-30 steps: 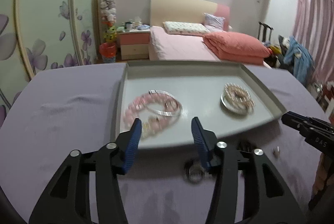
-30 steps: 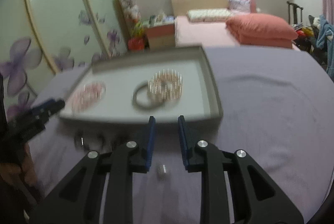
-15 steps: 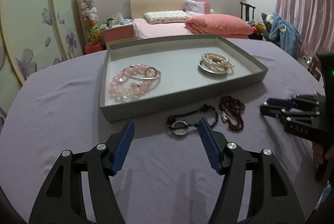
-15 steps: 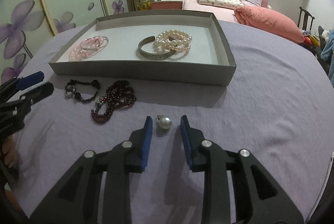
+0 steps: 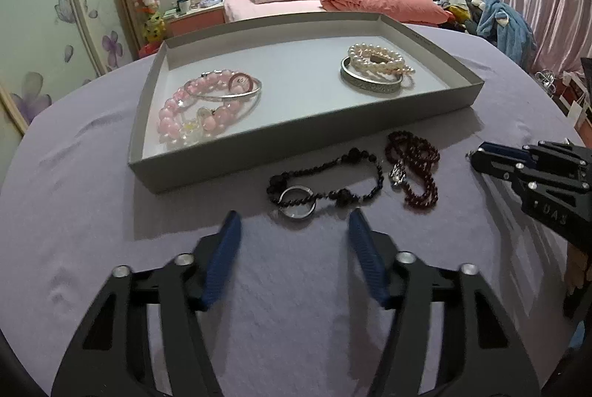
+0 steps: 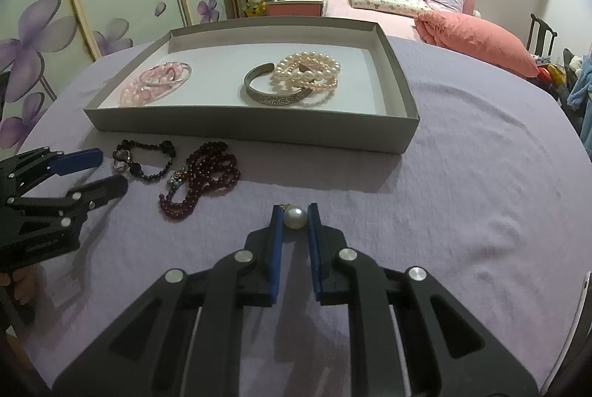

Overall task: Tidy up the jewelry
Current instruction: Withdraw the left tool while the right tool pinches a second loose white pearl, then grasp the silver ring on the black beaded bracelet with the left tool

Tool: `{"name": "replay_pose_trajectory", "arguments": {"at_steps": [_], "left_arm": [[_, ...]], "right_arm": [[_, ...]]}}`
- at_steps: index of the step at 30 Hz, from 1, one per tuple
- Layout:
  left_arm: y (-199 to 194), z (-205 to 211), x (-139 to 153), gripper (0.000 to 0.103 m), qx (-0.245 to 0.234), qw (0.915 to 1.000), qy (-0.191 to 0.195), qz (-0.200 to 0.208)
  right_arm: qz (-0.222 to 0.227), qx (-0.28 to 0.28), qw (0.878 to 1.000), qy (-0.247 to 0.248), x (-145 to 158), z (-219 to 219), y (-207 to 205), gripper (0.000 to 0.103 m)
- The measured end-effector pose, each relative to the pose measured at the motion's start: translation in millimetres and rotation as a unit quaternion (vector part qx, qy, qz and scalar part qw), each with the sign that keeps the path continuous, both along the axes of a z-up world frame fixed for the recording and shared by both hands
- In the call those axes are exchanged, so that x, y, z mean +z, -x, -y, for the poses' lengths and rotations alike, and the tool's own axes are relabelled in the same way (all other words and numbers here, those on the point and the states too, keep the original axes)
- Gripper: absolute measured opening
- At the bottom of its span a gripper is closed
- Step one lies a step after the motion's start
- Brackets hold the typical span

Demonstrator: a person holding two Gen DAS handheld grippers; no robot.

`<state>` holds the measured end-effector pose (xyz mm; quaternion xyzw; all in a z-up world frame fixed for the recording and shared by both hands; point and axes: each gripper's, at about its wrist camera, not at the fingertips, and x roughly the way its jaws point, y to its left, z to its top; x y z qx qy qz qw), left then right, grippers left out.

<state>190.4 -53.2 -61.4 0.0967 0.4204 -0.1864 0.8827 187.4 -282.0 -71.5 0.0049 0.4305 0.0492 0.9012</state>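
Right wrist view: the right gripper [image 6: 295, 216] sits low over the counter [image 6: 462, 212], covered in a lilac cloth, its jaws narrowed around a pearl pendant [image 6: 295, 217] that lies between the blue pads; whether the pads press on the pearl cannot be told. To the left lie a dark red bead strand [image 6: 207, 175] and a black bead bracelet [image 6: 144, 160] with a metal ring, both on the cloth just in front of the grey tray [image 6: 259, 127]. Inside the tray, a pink bead bracelet [image 6: 148, 86] with a thin silver bangle rests at the left, and an engraved silver cuff [image 6: 273, 93] touches a pile of pearl strands [image 6: 307, 71] at the right. Left wrist view: the left gripper [image 5: 292, 241] hovers with jaws spread wide and holding nothing, just short of the black bead bracelet [image 5: 325, 186]; the dark red bead strand [image 5: 414, 171] lies beside it, and the right gripper [image 5: 477, 156] shows at the right edge.
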Motion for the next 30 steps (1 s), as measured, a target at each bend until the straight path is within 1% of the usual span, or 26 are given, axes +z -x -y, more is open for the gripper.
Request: {"name": "replay_pose_trajectory", "arguments": {"at_steps": [2,6,13,16,24,30], "left_arm": [[-2.2,3.1,-0.1,0.053,0.002,1.0,-0.006,0.003],[-6.6,7.9,-0.1,0.048,0.005,1.0,-0.006,0.004],[-9.8,6.6,1.0,0.033,0.016,0.9998,-0.005,0.006],[-10.7,3.7,1.4,0.029,0.022,0.9997,-0.001,0.005],[-10.6,4.2,0.8,0.03,0.022,0.9997,-0.007,0.007],[-10.3,4.1,0.9,0.03,0.022,0.9997,-0.004,0.006]], "right_arm": [[0.0,0.0,1.0,-0.001,0.3,0.5,-0.6,0.014],[-0.001,-0.001,1.0,-0.005,0.3,1.0,-1.3,0.014],[-0.001,-0.002,1.0,-0.007,0.2,2.0,-1.4,0.014],[-0.001,-0.003,1.0,-0.009,0.4,2.7,-1.6,0.014],[-0.001,-0.004,1.0,-0.012,0.0,3.3,-2.1,0.014],[-0.002,-0.004,1.0,-0.014,0.2,3.2,-2.7,0.014]]}}
